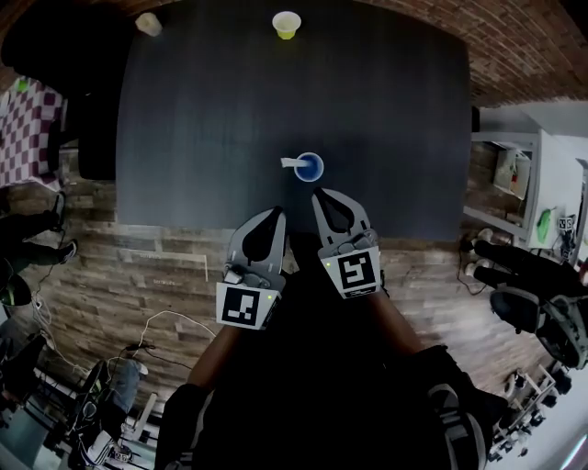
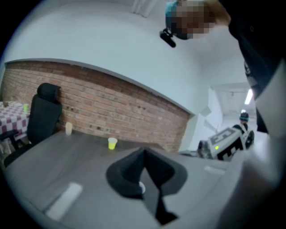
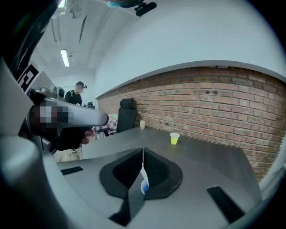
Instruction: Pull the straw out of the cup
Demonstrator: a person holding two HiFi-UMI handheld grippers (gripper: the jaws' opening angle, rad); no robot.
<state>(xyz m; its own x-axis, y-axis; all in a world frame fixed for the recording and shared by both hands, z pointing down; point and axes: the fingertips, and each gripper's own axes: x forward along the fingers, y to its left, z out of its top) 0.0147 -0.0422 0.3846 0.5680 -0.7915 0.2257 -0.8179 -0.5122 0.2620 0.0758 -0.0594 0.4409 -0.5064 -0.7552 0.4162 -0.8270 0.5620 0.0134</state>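
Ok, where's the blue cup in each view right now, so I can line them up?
Head view: blue cup in the middle of the table, straw pointing left.
Left gripper view: only a pale sliver, probably the cup, low centre between the shut jaws.
Right gripper view: low centre, seen between the jaws.
Shared landmark: yellow cup near the table's far edge.

The left gripper (image 1: 277, 212) and the right gripper (image 1: 320, 193) had pale grey bodies and rounded black jaws that tapered to a point. The inner pads of the right gripper's jaws were finely ribbed. Each gripper bore a marker cube (image 1: 243, 305), white with a black square pattern, and a small green light (image 1: 266, 296) beside it. The person's sleeves (image 1: 184, 418) were dark.
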